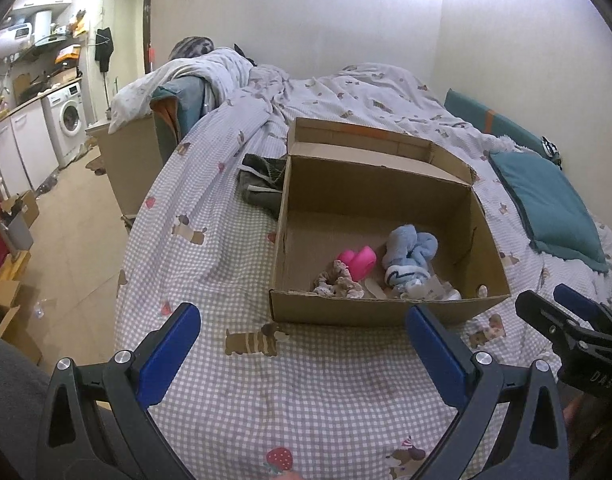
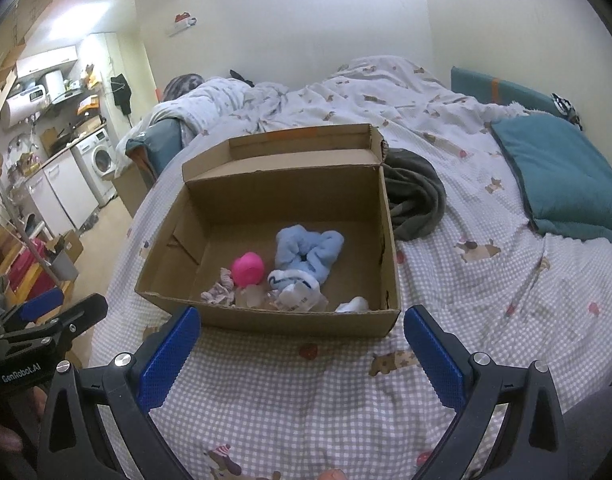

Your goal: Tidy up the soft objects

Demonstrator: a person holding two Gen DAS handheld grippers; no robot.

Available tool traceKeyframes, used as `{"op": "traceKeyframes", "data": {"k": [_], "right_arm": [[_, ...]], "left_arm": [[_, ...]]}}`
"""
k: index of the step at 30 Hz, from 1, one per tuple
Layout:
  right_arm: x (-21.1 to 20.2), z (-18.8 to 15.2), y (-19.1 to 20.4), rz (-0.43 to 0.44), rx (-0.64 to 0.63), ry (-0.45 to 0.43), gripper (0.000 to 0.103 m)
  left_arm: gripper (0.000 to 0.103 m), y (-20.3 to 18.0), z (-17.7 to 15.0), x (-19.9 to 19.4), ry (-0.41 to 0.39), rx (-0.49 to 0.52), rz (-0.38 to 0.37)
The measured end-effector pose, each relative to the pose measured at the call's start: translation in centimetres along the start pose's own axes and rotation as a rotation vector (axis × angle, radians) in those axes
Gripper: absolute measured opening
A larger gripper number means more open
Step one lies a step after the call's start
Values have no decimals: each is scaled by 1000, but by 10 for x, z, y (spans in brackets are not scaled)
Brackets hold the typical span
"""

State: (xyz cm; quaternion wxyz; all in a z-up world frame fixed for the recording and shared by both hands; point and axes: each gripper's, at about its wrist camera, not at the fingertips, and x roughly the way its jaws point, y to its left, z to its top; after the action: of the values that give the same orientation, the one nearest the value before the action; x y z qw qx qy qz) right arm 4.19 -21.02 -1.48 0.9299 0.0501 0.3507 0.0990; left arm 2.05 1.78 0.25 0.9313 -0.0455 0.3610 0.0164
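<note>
Checked bedspread (image 1: 306, 400) under cardboard box (image 1: 385, 312), both grippers' fingers (image 1: 170, 356) spread, empty

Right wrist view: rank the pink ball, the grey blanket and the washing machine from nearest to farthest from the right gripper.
From the right gripper:
1. pink ball, inside the cardboard box, left part.
2. grey blanket, on the bed beyond the box's right wall.
3. washing machine, far left, in the kitchen.

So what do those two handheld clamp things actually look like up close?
Each tool, left and right, has a black plastic frame with triangular cut-outs, silver bolts and two textured blue fingers. White lettering marks their bodies; "GenRobot.AI" is readable on the left one in the right wrist view.
</note>
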Motion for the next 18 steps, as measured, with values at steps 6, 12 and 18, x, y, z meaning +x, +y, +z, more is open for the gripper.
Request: {"op": "traceKeyframes", "data": {"k": [6, 12, 18], "right_arm": [[3, 0, -2, -9, -1, 4, 103], [3, 0, -1, -7, -2, 3, 103], [3, 0, -1, -9, -3, 5, 103]], "left_arm": [[103, -1, 1, 0, 4, 0, -5], [103, -1, 1, 0, 4, 0, -4], [103, -1, 1, 0, 4, -2, -4]]}}
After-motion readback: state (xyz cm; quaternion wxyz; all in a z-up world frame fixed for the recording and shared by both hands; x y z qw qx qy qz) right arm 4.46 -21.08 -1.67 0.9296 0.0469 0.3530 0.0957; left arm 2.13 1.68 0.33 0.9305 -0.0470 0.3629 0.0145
